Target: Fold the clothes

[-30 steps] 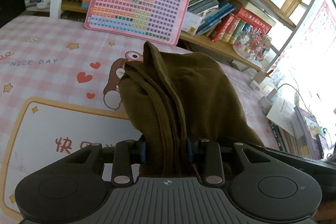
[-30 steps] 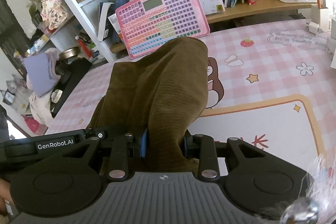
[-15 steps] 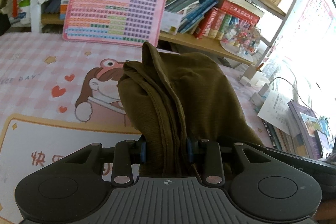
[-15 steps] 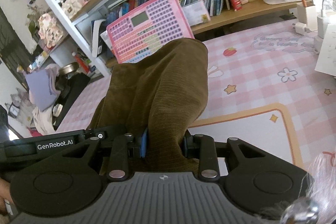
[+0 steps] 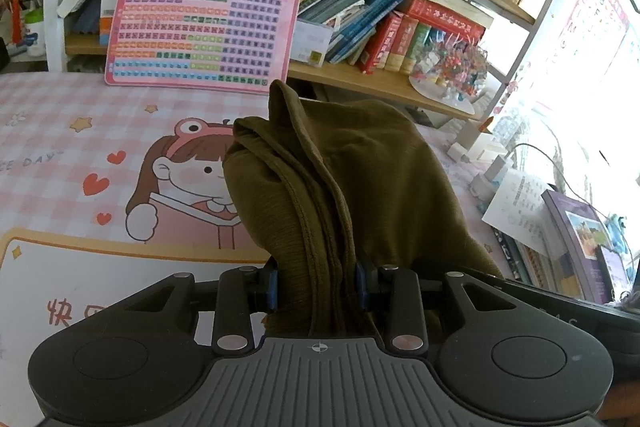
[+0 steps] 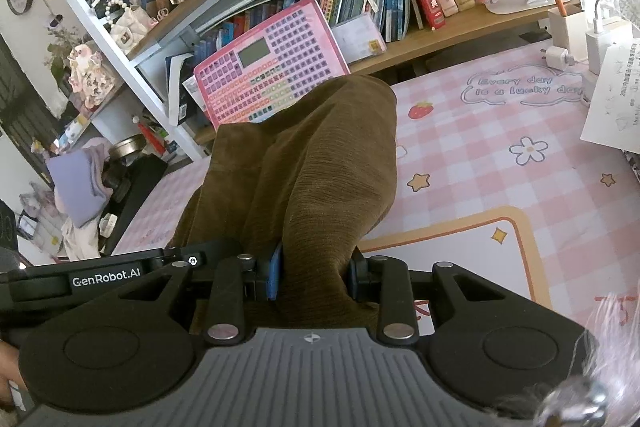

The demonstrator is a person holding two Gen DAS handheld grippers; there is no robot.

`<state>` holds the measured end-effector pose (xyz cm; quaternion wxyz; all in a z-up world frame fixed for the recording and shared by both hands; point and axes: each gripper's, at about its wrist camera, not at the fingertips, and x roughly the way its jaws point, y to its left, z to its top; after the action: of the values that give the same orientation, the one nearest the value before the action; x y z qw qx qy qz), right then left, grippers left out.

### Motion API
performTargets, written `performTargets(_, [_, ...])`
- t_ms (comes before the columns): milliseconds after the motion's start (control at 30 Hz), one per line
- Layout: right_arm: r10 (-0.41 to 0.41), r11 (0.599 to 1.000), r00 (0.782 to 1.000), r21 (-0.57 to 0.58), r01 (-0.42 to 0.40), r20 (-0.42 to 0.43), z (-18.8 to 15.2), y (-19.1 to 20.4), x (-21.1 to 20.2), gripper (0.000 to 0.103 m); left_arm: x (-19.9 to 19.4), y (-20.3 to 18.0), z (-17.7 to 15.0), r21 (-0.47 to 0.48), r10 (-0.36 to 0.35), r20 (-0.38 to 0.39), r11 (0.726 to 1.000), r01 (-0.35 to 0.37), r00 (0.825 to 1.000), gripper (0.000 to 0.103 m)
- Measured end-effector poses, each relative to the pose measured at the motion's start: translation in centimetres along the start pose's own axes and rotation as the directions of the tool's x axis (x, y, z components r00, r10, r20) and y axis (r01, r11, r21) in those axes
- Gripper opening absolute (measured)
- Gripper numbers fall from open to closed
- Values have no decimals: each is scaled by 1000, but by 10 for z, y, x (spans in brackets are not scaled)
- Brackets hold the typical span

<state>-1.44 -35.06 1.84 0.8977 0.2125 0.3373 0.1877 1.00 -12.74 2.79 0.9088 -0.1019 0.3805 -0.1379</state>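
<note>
The olive-brown ribbed knit garment [image 5: 340,179] fills frame centre, bunched in thick folds above the pink checked cartoon desk mat [image 5: 72,155]. My left gripper [image 5: 316,285] and right gripper [image 6: 314,277] both clamp its fabric, pointing toward the bookshelf.

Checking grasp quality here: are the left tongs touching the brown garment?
Touching. The left wrist view shows the left tongs closed on the brown garment, its bunched cloth pressed between both blue pads.

Black left claw [image 5: 316,285] and right claw [image 6: 314,277]: blue pads, silver pivots, ribbed grey base.
</note>
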Motion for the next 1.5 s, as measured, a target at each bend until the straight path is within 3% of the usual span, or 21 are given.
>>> performTargets(433, [5, 999, 1000, -34, -5, 0, 5, 20, 12, 28, -6, 26, 6, -49, -30, 26, 998, 31, 999, 32])
performTargets(733, [-8, 998, 1000, -59, 9, 17, 20, 47, 38, 28, -2, 62, 32, -40, -55, 37, 998, 56, 998, 32])
performTargets(1000, [3, 995, 1000, -102, -2, 18, 45, 85, 96, 28, 9, 119, 69, -57, -57, 62, 997, 61, 996, 32])
performTargets(1267, [0, 990, 1000, -139, 0, 5, 66, 122, 180, 28, 42, 188, 109, -85, -50, 55, 995, 55, 997, 32])
performTargets(1500, [3, 995, 1000, -100, -6, -23, 71, 127, 249, 28, 80, 236, 130, -92, -43, 27, 995, 46, 999, 32])
